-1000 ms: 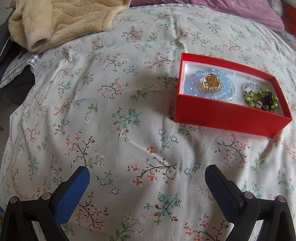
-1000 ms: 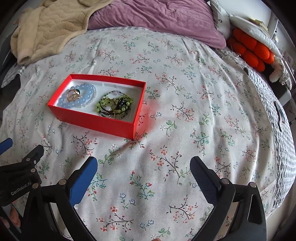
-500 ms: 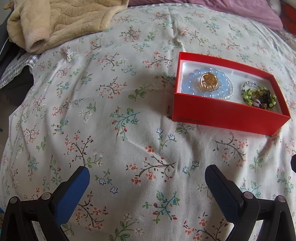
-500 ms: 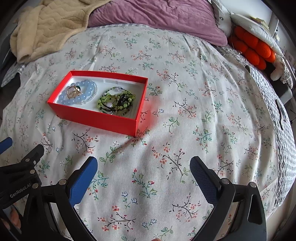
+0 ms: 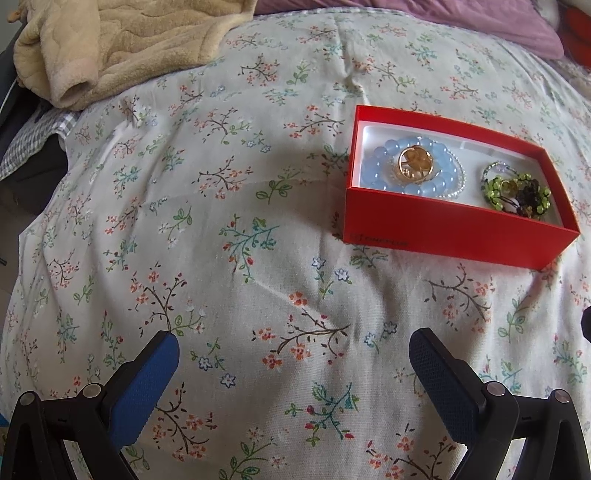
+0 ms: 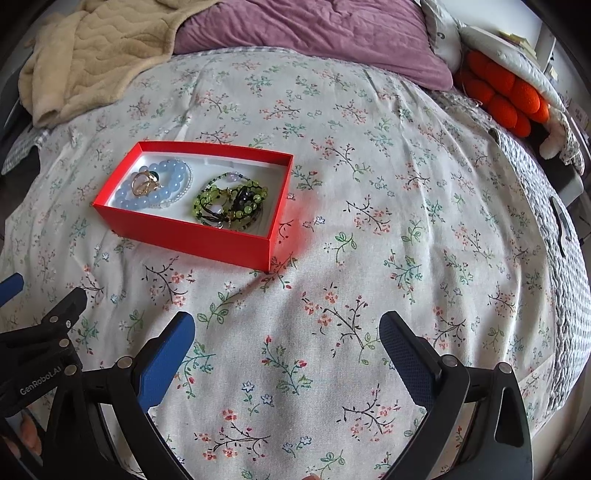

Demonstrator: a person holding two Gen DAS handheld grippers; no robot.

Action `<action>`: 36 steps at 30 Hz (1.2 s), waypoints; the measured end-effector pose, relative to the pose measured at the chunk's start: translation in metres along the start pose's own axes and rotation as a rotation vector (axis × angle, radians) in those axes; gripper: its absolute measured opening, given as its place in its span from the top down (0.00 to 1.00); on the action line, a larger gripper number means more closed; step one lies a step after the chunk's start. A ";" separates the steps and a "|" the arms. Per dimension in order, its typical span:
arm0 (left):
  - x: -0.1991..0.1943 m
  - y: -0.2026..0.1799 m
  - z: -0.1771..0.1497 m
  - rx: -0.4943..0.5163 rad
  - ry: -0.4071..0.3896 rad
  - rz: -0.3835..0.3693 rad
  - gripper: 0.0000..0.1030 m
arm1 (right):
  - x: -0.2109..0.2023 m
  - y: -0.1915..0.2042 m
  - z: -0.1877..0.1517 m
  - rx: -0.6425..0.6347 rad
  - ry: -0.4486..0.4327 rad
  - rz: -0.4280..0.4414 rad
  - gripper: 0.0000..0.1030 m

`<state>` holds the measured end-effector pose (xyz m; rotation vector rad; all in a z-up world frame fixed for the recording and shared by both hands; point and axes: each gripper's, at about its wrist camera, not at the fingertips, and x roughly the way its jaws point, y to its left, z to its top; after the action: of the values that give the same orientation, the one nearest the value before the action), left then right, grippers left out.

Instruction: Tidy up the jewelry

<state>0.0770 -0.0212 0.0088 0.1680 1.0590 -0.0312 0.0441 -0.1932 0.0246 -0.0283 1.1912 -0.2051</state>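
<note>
A red open box (image 5: 454, 236) (image 6: 192, 236) lies on the floral bedspread. It holds a pale blue bead bracelet (image 5: 384, 153) (image 6: 173, 181) with gold rings (image 5: 415, 164) (image 6: 144, 182) on it, and a tangle of green and dark beads (image 5: 517, 192) (image 6: 229, 201). My left gripper (image 5: 293, 354) is open and empty, on the near side of the box and left of it. My right gripper (image 6: 286, 339) is open and empty, on the near side of the box and right of it. The left gripper's body shows at the left edge of the right wrist view (image 6: 40, 350).
A beige fleece blanket (image 5: 122, 48) (image 6: 92, 55) lies at the far left. A purple quilt (image 6: 314, 29) lies at the head of the bed. An orange knotted cushion (image 6: 506, 96) sits at the far right. The bed edge drops away on the right.
Both views have shifted slightly; the box sits a little lower and more central in the right wrist view. Both grippers stay open and empty.
</note>
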 end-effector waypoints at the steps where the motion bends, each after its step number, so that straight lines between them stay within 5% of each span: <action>1: 0.000 0.000 0.000 0.000 -0.001 0.000 0.01 | 0.000 0.000 0.000 0.001 0.001 0.000 0.02; 36: 0.000 -0.001 0.000 0.002 -0.001 -0.001 0.01 | 0.002 -0.002 -0.001 -0.003 0.007 -0.005 0.02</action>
<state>0.0765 -0.0217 0.0091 0.1691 1.0584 -0.0333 0.0433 -0.1950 0.0223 -0.0331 1.1981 -0.2076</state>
